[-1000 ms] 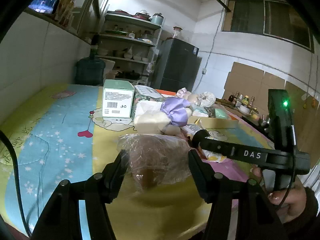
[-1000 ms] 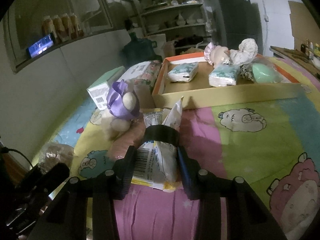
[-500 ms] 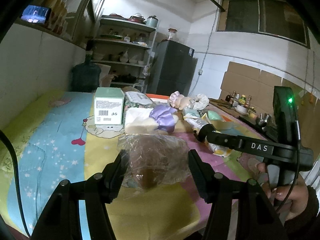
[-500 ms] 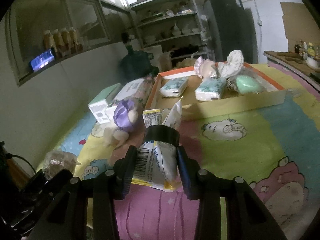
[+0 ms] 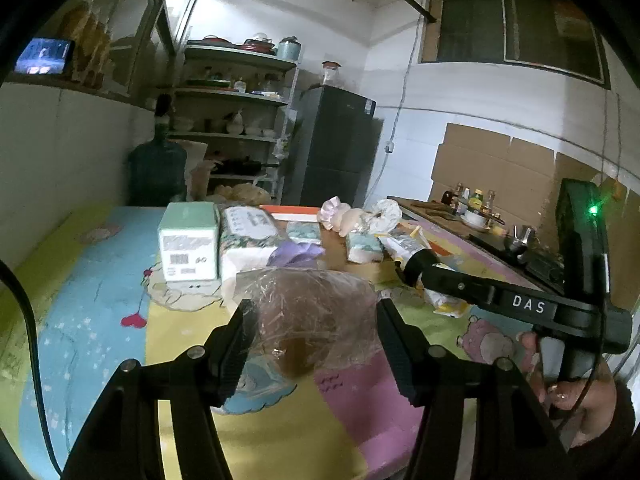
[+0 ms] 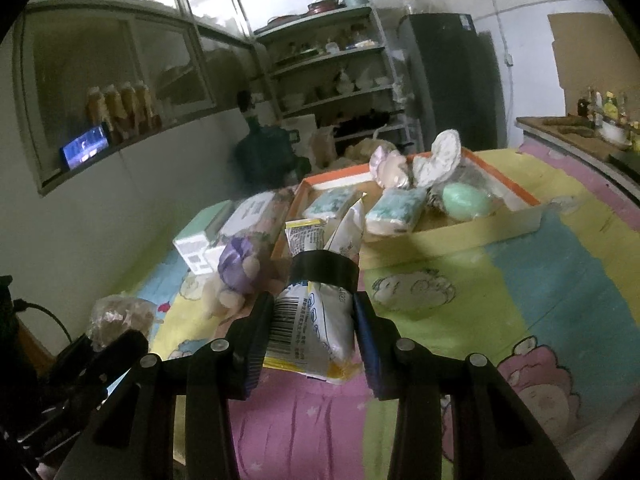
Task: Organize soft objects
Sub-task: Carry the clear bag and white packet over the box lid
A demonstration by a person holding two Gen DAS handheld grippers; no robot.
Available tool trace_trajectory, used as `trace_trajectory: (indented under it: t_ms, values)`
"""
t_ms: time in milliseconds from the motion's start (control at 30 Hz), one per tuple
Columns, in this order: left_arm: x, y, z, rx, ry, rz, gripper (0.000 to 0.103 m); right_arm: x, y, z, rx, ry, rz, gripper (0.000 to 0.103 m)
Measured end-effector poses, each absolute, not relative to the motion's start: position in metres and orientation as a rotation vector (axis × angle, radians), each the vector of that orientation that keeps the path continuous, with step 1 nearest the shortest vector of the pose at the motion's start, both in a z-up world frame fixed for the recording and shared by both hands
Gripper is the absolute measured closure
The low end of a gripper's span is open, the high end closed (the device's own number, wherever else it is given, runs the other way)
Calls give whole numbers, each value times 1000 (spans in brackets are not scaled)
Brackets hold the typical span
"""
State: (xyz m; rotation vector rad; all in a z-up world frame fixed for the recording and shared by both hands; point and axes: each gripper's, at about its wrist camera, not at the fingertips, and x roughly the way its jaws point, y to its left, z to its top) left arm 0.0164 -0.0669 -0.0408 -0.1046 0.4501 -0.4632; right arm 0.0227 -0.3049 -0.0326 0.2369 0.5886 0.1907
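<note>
My left gripper is shut on a brown soft item in a clear plastic bag, held above the cartoon-print table cloth. My right gripper is shut on a white and yellow packet wrapped with a black band; it also shows in the left wrist view. Ahead stands a cardboard tray with an orange rim that holds tissue packs, a green soft item and a pale doll. A purple and cream plush toy lies left of the tray.
A mint-green box and a patterned tissue package stand on the table's left. Behind are a water jug, shelves and a dark fridge. A counter with bottles is on the right.
Both grippers have risen and pulled back a little with their loads. The views look more level across the table, and the tray appears farther away.
</note>
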Motion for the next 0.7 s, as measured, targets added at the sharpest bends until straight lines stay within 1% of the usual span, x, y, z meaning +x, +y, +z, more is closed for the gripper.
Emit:
trace_trajectory:
  t_ms: [700]
  values:
    - [48, -123, -14, -31, 456, -491, 42, 28, -356, 5, 210, 476, 118, 62]
